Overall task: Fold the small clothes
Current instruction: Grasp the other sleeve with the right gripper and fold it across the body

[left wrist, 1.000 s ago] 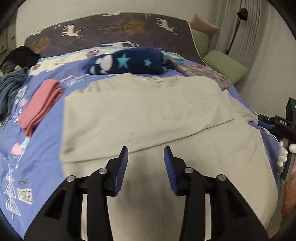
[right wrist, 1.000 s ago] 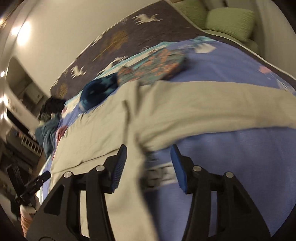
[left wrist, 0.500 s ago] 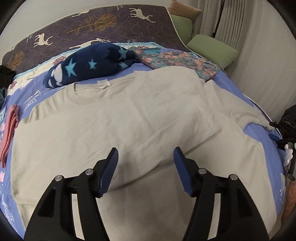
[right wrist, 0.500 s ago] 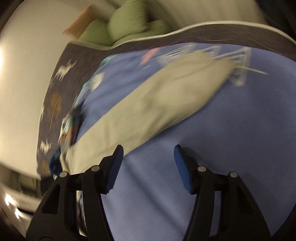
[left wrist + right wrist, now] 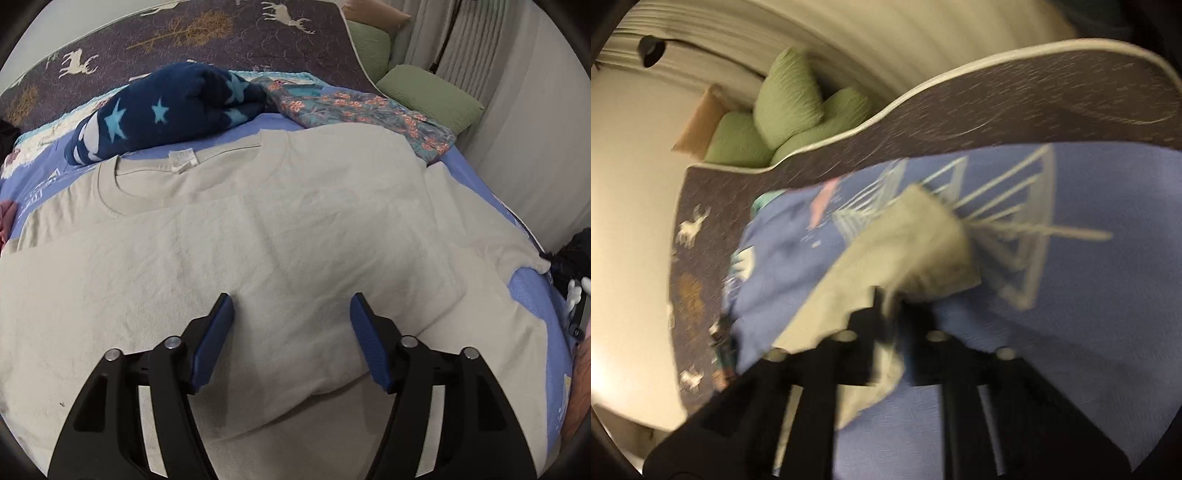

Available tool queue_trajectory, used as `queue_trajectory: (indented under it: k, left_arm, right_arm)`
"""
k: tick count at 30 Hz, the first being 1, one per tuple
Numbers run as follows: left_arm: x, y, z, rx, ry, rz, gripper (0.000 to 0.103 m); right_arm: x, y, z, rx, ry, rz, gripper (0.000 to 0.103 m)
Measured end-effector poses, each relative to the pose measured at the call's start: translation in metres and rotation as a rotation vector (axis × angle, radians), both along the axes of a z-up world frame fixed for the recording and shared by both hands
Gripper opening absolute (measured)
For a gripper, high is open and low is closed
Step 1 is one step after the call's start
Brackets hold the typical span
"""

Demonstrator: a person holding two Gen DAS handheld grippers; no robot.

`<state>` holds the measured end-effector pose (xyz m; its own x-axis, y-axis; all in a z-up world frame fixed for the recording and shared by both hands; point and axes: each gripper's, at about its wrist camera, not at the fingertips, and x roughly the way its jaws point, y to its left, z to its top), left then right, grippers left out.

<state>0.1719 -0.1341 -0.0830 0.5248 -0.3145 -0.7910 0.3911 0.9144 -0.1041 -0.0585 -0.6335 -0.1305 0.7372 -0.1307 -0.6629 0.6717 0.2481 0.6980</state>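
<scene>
Item: large pale grey cotton T-shirt [image 5: 258,229], spread on the blue printed bedspread [image 5: 1089,332], directly ahead of and beneath the left gripper [image 5: 291,332]. Risk, as judged: a thin pinch on the sleeve edge may slip, dropping the fold; tugging may drag the body askew. Left gripper: jaws opening wide, nothing between them, hovering over cloth. Right gripper [image 5: 890,310]: jaws closing on the blurred sleeve corner [image 5: 923,243] just ahead of it
</scene>
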Motion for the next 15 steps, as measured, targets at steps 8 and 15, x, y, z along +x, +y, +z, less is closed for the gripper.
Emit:
queue_trajectory:
  k: [8, 15]
  left_arm:
    - [-0.004, -0.004, -0.001, 0.014, -0.035, -0.021, 0.078]
    - [-0.007, 0.036, 0.029, -0.213, -0.037, -0.011, 0.078]
  right_arm:
    - [0.075, 0.092, 0.097, -0.189, -0.240, 0.339, 0.007]
    - [0.163, 0.262, 0.155, -0.285, -0.416, 0.825, 0.007]
